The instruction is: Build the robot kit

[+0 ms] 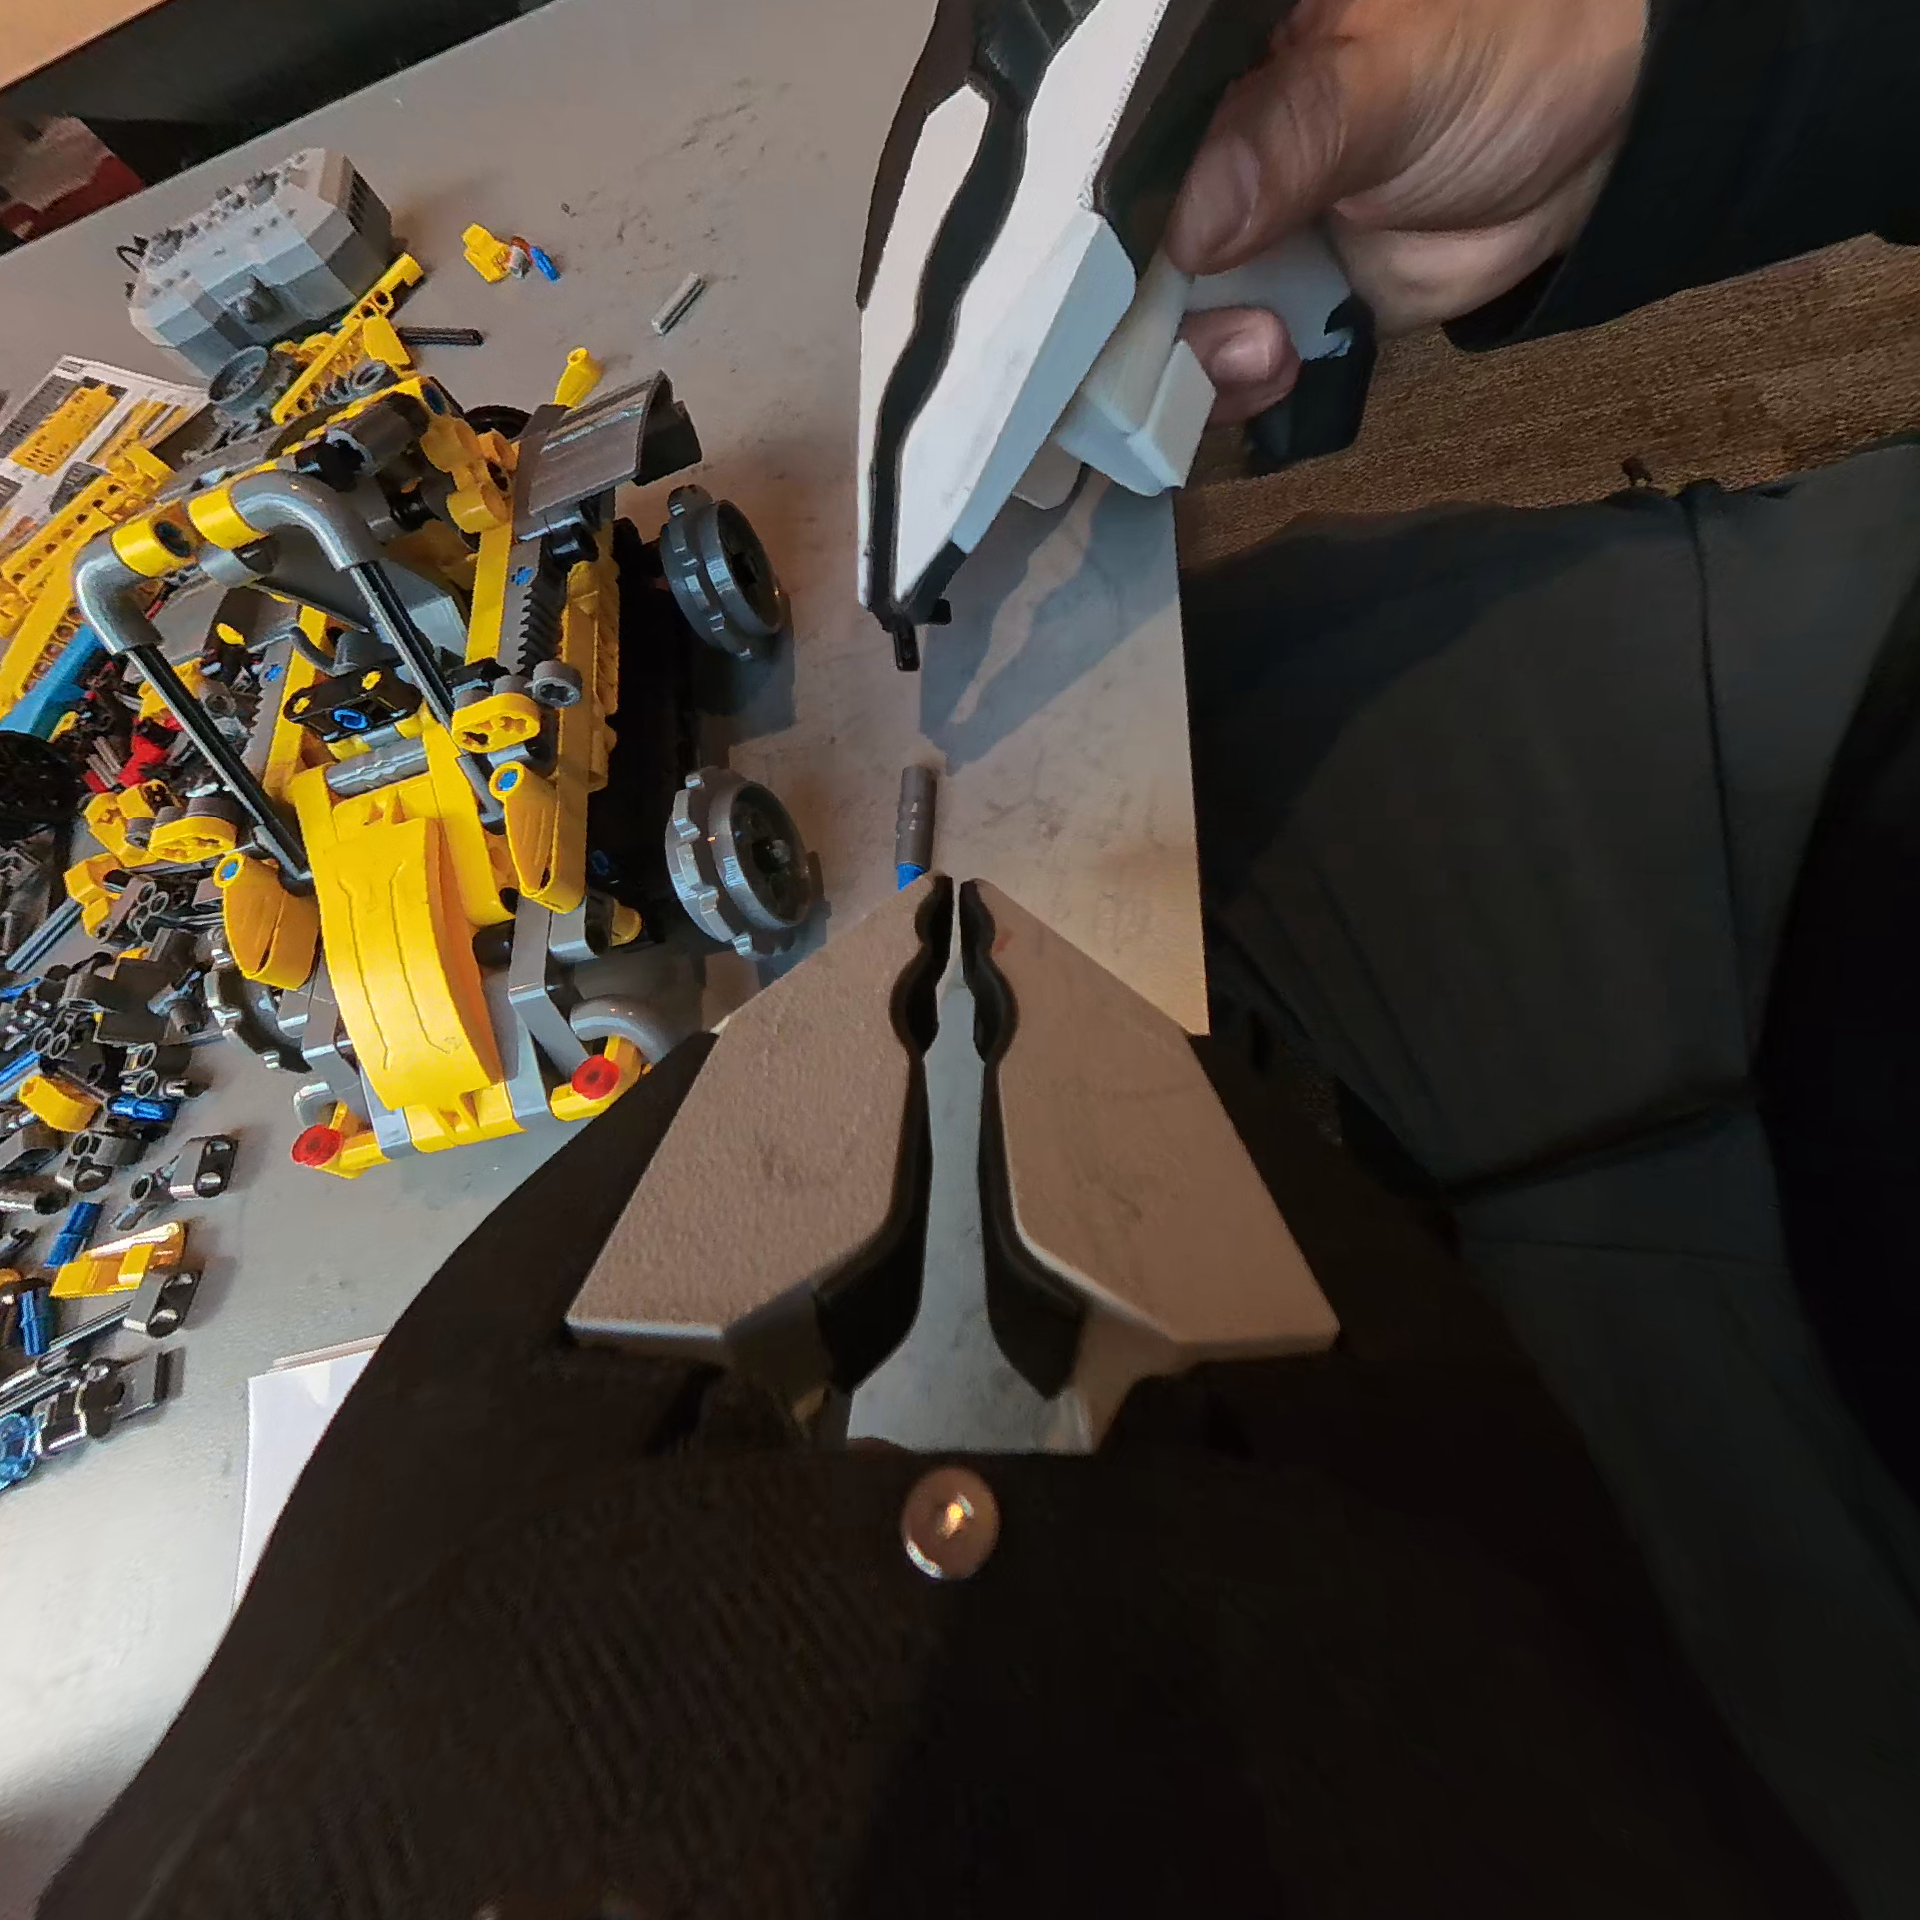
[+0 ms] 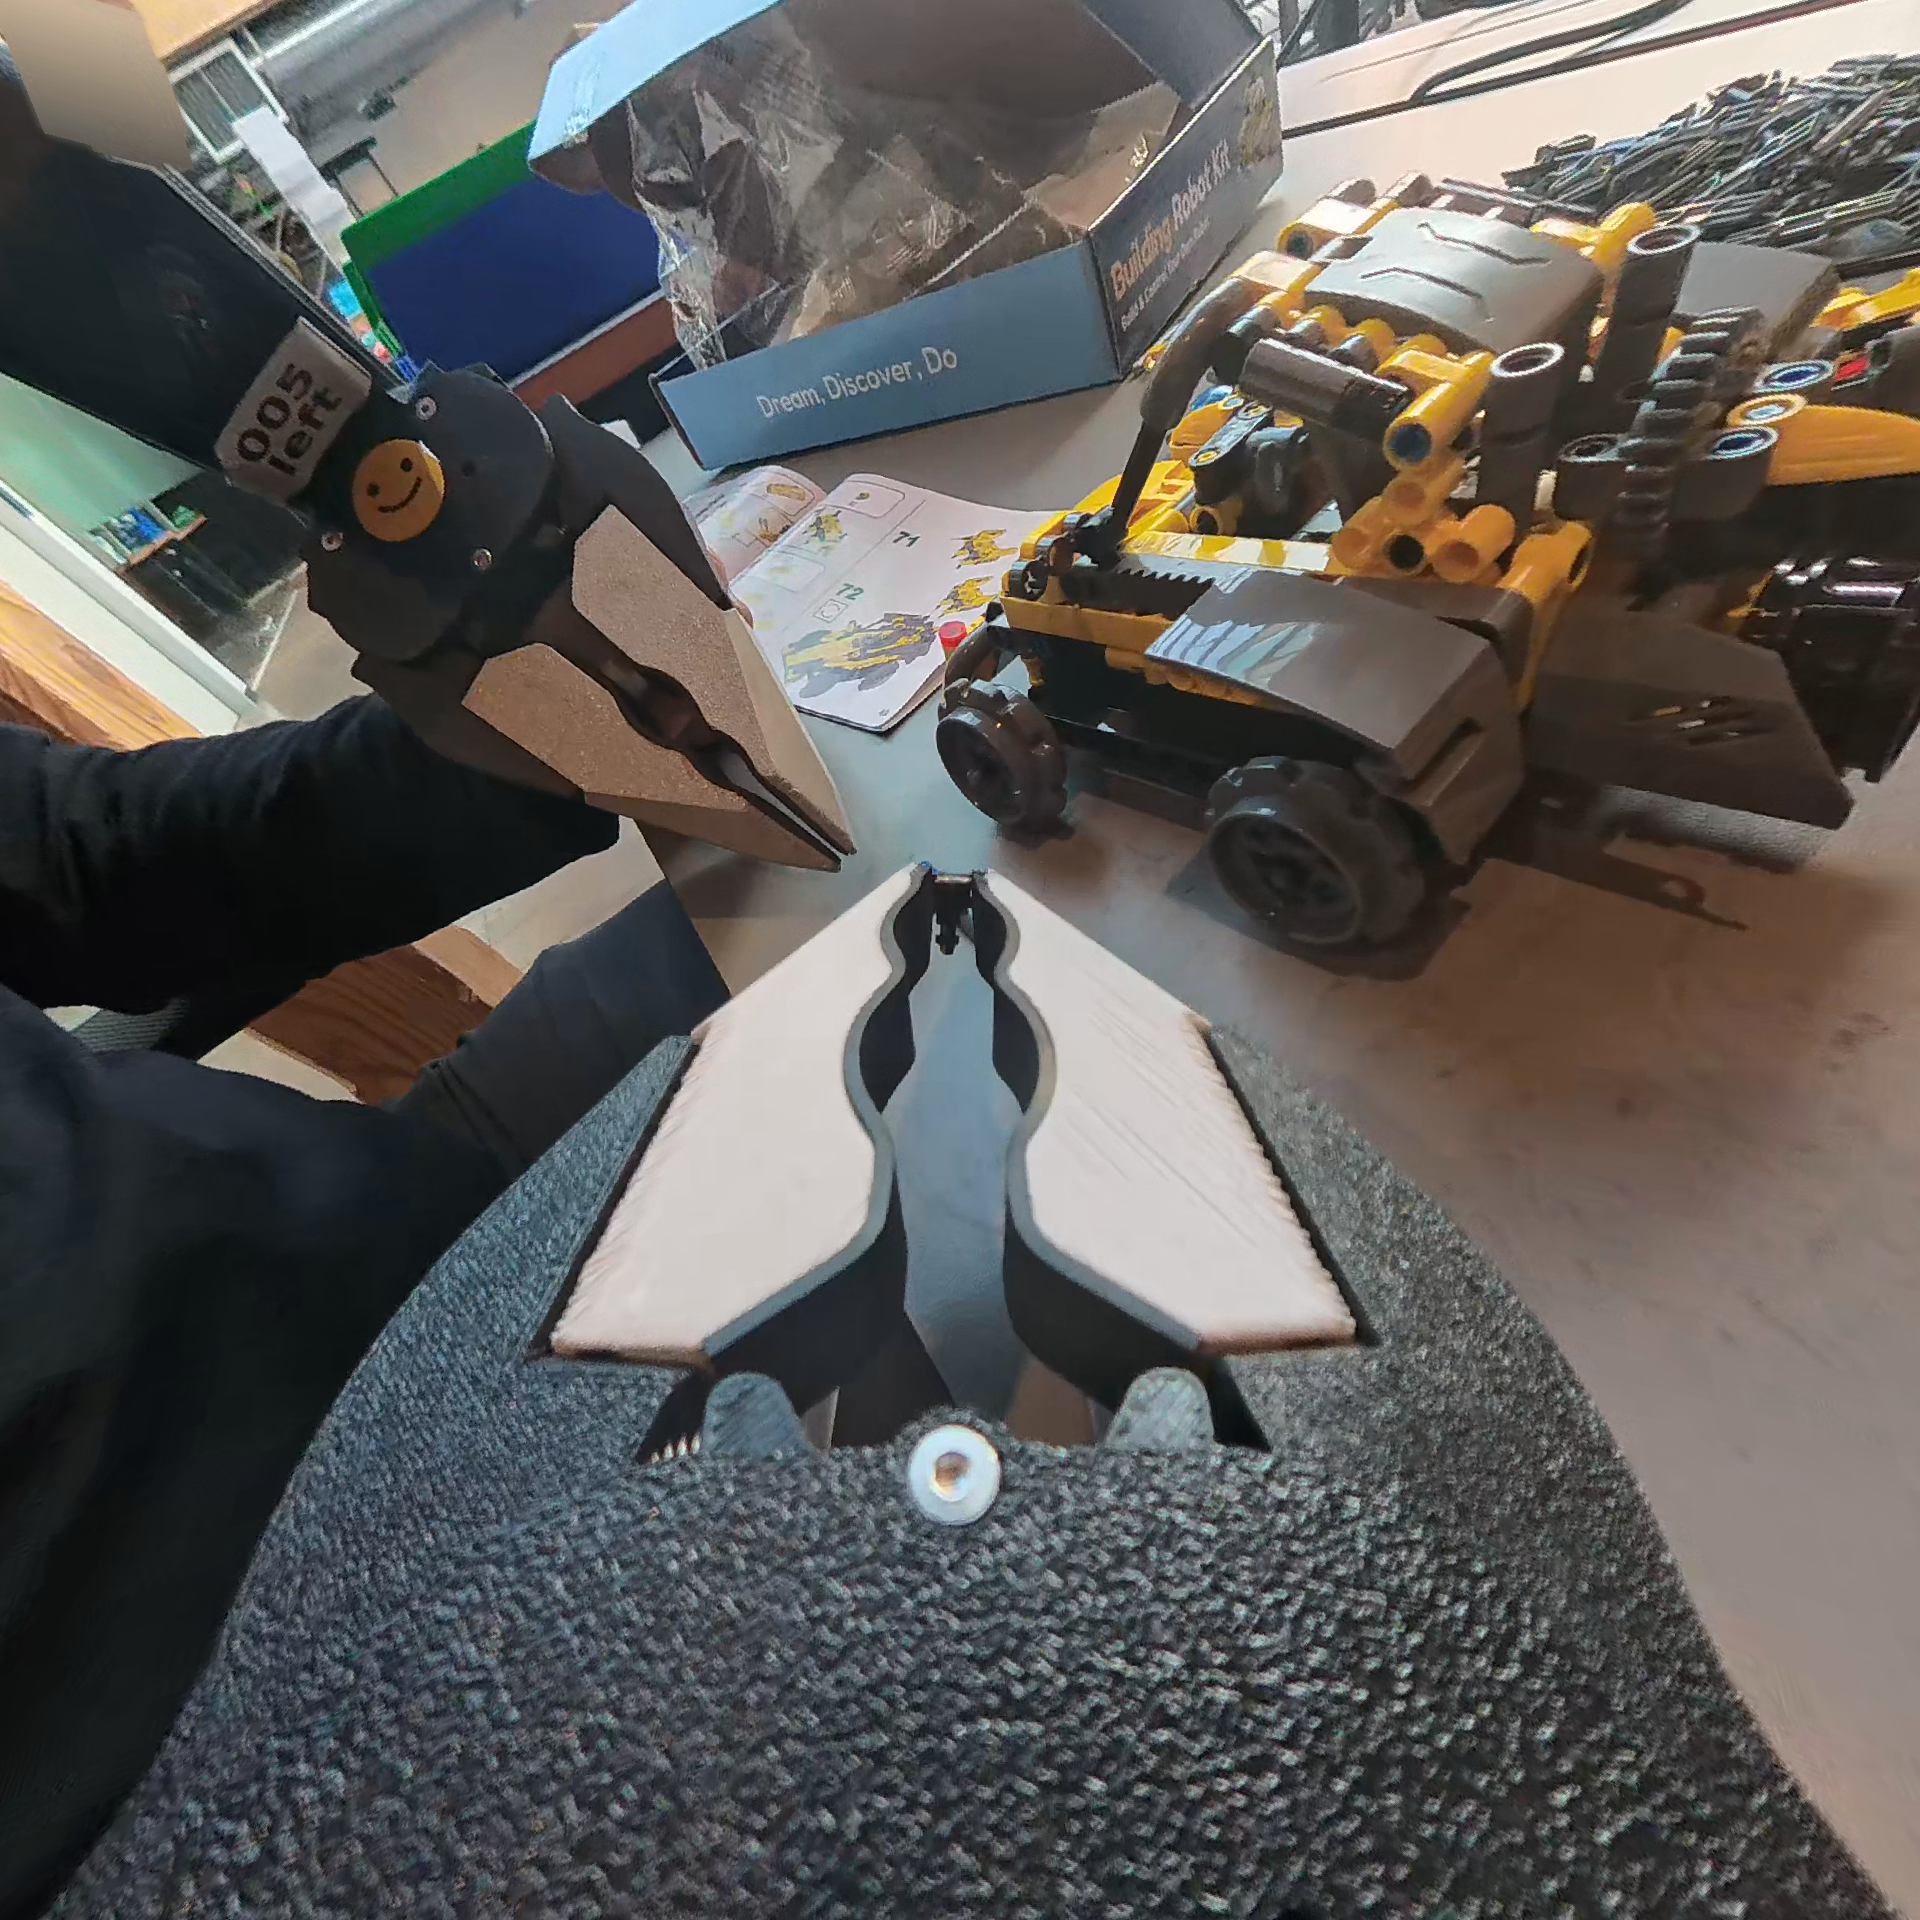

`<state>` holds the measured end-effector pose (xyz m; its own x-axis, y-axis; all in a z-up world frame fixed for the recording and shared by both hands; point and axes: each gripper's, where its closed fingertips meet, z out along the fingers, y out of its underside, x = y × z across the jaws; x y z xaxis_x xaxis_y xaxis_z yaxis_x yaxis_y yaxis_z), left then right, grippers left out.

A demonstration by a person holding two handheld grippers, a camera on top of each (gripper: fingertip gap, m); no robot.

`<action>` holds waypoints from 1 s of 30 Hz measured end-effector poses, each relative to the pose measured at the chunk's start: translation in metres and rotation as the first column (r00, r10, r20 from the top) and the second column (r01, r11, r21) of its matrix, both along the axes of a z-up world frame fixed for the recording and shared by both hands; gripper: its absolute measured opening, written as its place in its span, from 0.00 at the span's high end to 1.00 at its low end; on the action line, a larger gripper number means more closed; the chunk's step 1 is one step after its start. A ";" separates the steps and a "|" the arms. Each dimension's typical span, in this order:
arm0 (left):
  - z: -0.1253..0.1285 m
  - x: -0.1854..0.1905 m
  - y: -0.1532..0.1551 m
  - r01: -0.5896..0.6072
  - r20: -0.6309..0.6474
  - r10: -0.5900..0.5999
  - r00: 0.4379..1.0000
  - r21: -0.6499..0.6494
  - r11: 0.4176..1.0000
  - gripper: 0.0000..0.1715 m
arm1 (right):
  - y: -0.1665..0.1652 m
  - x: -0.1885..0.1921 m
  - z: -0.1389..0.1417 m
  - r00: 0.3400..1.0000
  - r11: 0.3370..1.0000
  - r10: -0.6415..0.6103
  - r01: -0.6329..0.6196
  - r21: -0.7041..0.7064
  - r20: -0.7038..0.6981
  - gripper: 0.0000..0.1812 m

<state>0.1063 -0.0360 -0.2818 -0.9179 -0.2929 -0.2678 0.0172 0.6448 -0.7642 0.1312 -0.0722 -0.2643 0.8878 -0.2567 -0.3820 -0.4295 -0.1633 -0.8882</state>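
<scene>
My right gripper [image 2: 948, 883] is shut on a small black pin [image 2: 948, 920] and holds it above the table near its front edge. It also shows in the left wrist view [image 1: 900, 621] as a white gripper in a person's hand, the black pin [image 1: 906, 646] sticking out of its tips. My left gripper [image 1: 954, 896] is shut and looks empty, low over the table. A grey pin with a blue end [image 1: 915, 823] lies just beyond its tips. In the right wrist view the left gripper [image 2: 831, 847] sits close to the left of my right fingertips.
A yellow and grey brick vehicle [image 1: 436, 748] [image 2: 1403, 623] stands on the grey table [image 1: 727, 156]. Loose small parts [image 1: 94, 1195] lie to its left. An open blue box [image 2: 935, 260], an instruction booklet [image 2: 852, 592] and a heap of dark parts [image 2: 1766, 135] lie farther back. The tips of one gripper are about 5 cm away from the tips of the other.
</scene>
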 end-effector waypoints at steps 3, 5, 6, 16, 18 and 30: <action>0.000 0.001 0.000 -0.007 0.001 0.007 1.000 0.001 1.000 1.00 | 0.001 -0.001 -0.002 1.000 1.000 0.011 -0.011 -0.009 -0.017 0.98; -0.001 0.001 0.000 -0.009 0.004 0.009 1.000 0.005 1.000 1.00 | 0.001 -0.001 -0.002 0.999 1.000 0.018 -0.018 -0.010 -0.032 0.98; -0.001 0.001 0.000 -0.009 0.005 0.009 1.000 0.007 1.000 1.00 | 0.001 -0.001 -0.002 0.999 1.000 0.019 -0.019 -0.008 -0.038 0.98; -0.003 0.001 0.000 -0.007 0.005 0.007 1.000 0.019 1.000 1.00 | 0.001 0.000 -0.002 0.999 1.000 0.018 -0.018 -0.003 -0.048 0.98; -0.002 0.001 0.000 -0.007 0.003 0.007 1.000 0.018 1.000 1.00 | 0.001 0.000 -0.002 0.999 1.000 0.016 -0.016 -0.003 -0.048 0.98; 0.005 0.022 0.018 -0.125 -0.055 0.123 0.991 -0.051 0.991 0.84 | -0.025 0.011 0.006 0.995 0.997 -0.059 0.055 -0.061 -0.075 0.98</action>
